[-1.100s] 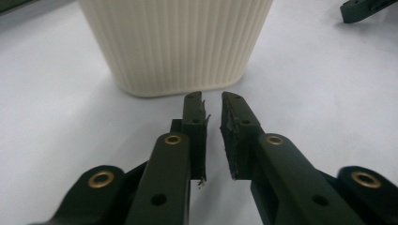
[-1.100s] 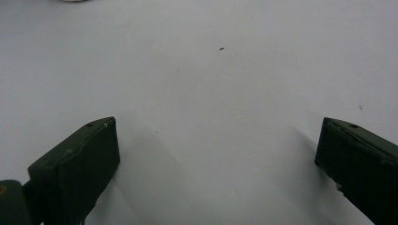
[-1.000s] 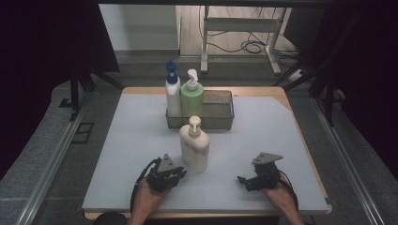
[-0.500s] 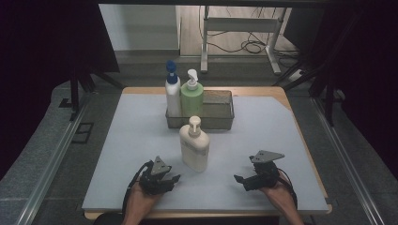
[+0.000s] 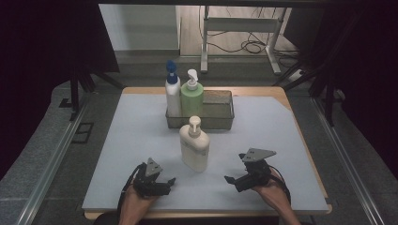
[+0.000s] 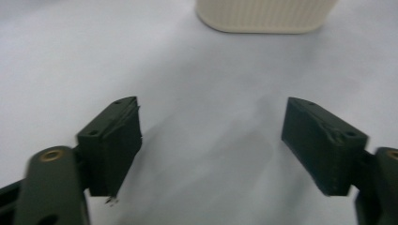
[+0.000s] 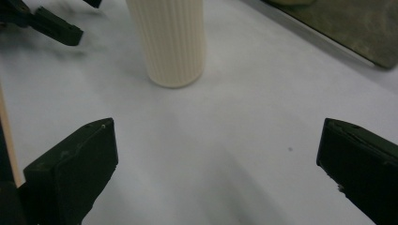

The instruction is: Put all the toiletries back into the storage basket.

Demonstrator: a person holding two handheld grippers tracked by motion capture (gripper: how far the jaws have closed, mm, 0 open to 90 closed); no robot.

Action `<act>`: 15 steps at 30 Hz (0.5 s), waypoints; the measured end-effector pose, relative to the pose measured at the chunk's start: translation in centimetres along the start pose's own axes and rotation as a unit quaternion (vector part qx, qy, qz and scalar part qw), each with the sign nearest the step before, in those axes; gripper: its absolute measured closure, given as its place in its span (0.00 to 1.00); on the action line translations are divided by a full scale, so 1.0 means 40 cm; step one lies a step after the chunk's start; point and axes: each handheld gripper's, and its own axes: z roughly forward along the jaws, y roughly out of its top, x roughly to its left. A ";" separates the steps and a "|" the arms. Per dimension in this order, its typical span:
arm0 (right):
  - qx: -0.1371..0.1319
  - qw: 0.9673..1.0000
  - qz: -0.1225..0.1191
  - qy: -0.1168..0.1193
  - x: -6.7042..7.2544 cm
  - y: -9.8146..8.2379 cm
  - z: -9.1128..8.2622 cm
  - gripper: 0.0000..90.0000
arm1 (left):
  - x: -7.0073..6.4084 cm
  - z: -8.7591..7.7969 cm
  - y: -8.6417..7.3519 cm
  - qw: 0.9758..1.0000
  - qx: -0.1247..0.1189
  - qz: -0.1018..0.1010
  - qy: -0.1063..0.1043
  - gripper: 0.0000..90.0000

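The cream pump bottle [image 5: 194, 145] is the landmark here: a flat-sided, rounded-shoulder plastic bottle with fine vertical ribbing on its walls, as the right gripper view [image 7: 168, 40] shows, and a smooth white pump head on top. It stands upright on the pale grey matte table mat [image 5: 117, 140], just in front of a dark, translucent rectangular tray [image 5: 220, 112] whose walls look smooth and glossy. In that tray, behind the cream bottle, stand a white bottle with a blue pump [image 5: 172, 91] and, touching it, a light green bottle with a white pump [image 5: 192, 96], both smooth and upright. The left gripper [image 5: 165, 183] lies low to the mat, in front of and to the left of the cream bottle, held in a hand [image 5: 136, 201] that comes in from the near edge; its blocky black jaws have just been opening and now stand wide apart with only bare mat between them, the bottle's base ahead of them in the left gripper view [image 6: 265, 16]. The right gripper [image 5: 231, 180] is held off the mat to the right of the cream bottle, pointing towards it, a grey three-cornered plate on top; its jaws are spread wide and hold nothing.
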 end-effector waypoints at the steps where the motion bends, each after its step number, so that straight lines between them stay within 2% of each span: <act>1: -0.002 1.000 -0.003 0.001 0.003 0.006 0.003 0.00 | 0.001 0.001 0.000 1.000 0.000 -0.003 0.003 0.18; 10: -0.010 1.000 -0.008 0.024 0.025 0.067 0.028 0.00 | 0.004 0.017 -0.007 1.000 0.010 -0.014 0.018 0.14; 15: -0.012 1.000 -0.007 0.026 0.035 0.100 0.047 0.00 | 0.012 0.019 -0.008 1.000 0.013 -0.024 0.013 0.14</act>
